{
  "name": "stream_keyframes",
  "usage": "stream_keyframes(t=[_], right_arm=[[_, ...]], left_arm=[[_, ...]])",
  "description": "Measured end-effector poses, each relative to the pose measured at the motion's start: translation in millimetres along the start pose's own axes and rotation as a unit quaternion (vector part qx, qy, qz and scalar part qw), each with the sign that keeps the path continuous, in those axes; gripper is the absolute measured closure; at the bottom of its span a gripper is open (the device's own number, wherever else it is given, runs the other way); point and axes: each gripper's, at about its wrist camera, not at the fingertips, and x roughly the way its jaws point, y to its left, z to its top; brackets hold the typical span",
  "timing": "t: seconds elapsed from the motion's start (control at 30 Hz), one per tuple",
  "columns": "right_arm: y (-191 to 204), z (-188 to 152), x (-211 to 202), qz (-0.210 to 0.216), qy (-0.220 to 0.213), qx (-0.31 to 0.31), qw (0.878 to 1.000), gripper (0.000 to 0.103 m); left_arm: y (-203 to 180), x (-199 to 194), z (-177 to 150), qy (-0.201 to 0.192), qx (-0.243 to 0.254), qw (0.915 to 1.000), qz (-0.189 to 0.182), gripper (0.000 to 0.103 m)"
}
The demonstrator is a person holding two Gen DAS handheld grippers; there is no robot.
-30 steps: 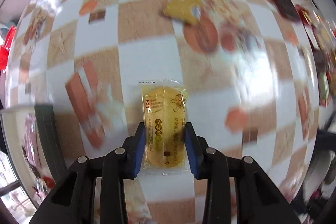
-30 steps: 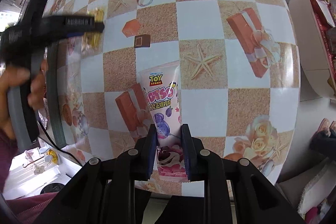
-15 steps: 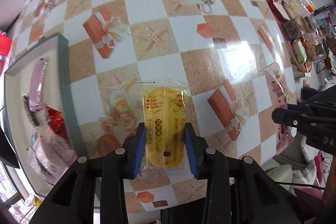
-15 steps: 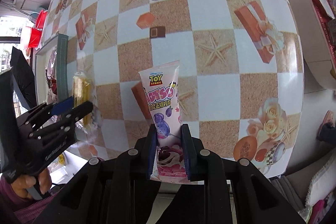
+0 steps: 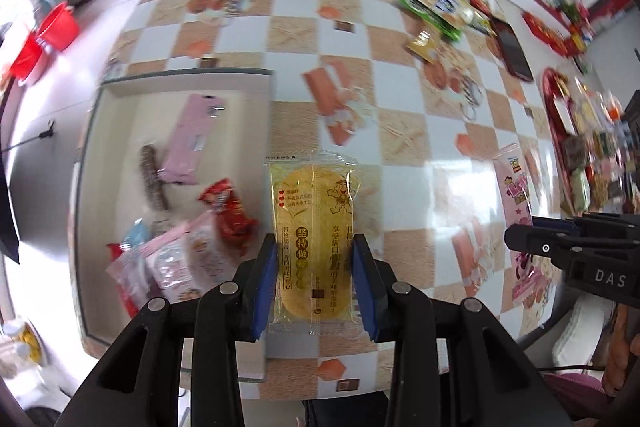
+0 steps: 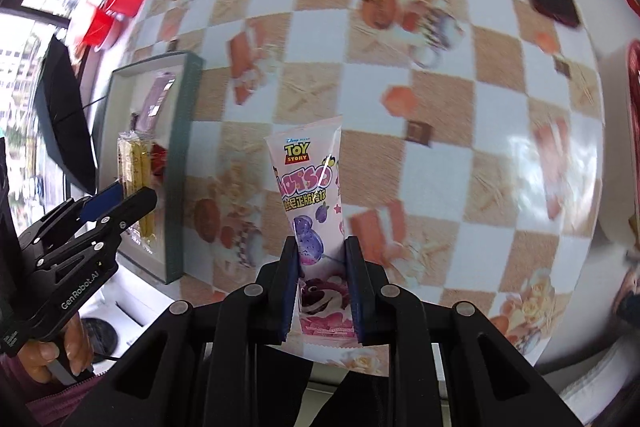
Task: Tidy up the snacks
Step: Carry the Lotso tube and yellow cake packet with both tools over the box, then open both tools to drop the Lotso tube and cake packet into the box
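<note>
My left gripper (image 5: pixel 314 267) is shut on a yellow cracker packet (image 5: pixel 312 219), which hangs above the right wall of a white box with a grey-green rim (image 5: pixel 184 75). Inside the box lie a pink packet (image 5: pixel 192 139), a red packet (image 5: pixel 228 215), a brown stick (image 5: pixel 152 179) and pale pink bags (image 5: pixel 176 263). My right gripper (image 6: pixel 322 267) is shut on a pink Toy Story packet (image 6: pixel 312 179), held over the checked tablecloth to the right of the box (image 6: pixel 180 155). In the right wrist view the left gripper (image 6: pixel 120 203) and its yellow packet (image 6: pixel 136 163) hang over the box.
Loose snacks (image 5: pixel 436 7) and a dark phone (image 5: pixel 514 51) lie at the far right of the table. A red tray of snacks (image 5: pixel 576 131) stands off the right edge. A red bucket (image 5: pixel 52 35) sits on the floor to the left. The table's near edge lies just below both grippers.
Both hands have risen and carried their packets leftwards towards the box. The box has come from the left edge to under the yellow packet. Neither grip has changed.
</note>
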Motion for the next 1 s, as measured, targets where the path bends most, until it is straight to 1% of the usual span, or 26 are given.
stream_keyframes(t=[0.17,0.23,0.33,0.4,0.5,0.63,0.7,0.73,0.77,0.8,0.83,0.87,0.93,1.0], right_arm=[[59.7,27.9,3.7,0.015,0.001,-0.062,0.998,0.079],[86.9,37.6,8.4,0.023,0.006,-0.088,0.996,0.079],[130.8,48.9,20.2,0.028,0.020,-0.132,0.991,0.079],[156.2,53.4,28.2,0.029,0.028,-0.157,0.987,0.079],[184.6,60.4,43.4,0.032,0.045,-0.176,0.983,0.079],[208.8,71.9,63.2,0.027,0.059,-0.184,0.981,0.079],[214.5,78.9,70.8,0.022,0.061,-0.183,0.981,0.079],[216.2,82.7,73.9,0.021,0.061,-0.181,0.981,0.076],[216.6,85.3,75.9,0.021,0.063,-0.179,0.982,0.064],[216.5,88.8,77.7,0.015,0.065,-0.174,0.982,0.035],[215.9,90.6,77.6,0.010,0.064,-0.171,0.983,0.022],[215.3,90.9,75.3,0.007,0.059,-0.170,0.984,0.012],[213.6,89.4,68.7,0.004,0.048,-0.175,0.983,0.012],[211.2,82.6,68.2,-0.017,0.053,-0.182,0.982,0.012]], left_arm=[[55.3,-11.2,-6.3,-0.015,-0.063,0.9976,0.024,0.064],[78.1,-10.1,-10.9,-0.012,-0.088,0.9954,0.038,0.064],[102.3,-6.2,-17.1,-0.006,-0.114,0.9921,0.053,0.064],[113.0,-3.3,-20.7,-0.003,-0.124,0.9905,0.058,0.064],[125.2,4.1,-24.5,0.005,-0.136,0.9886,0.065,0.064],[137.0,14.3,-26.2,0.016,-0.148,0.9863,0.071,0.064],[139.9,17.1,-27.9,0.021,-0.151,0.9852,0.078,0.062],[139.9,17.7,-28.4,0.022,-0.150,0.9850,0.082,0.051],[139.3,16.9,-29.0,0.019,-0.149,0.9850,0.086,0.034],[138.7,14.9,-29.9,0.011,-0.147,0.9848,0.091,0.027],[137.8,10.3,-31.4,-0.002,-0.146,0.9846,0.097,0.021],[137.1,7.1,-32.4,-0.011,-0.143,0.9848,0.098,0.021],[135.6,3.9,-33.2,-0.009,-0.139,0.9861,0.090,0.019],[133.6,4.4,-33.7,0.007,-0.138,0.9870,0.082,0.019]])
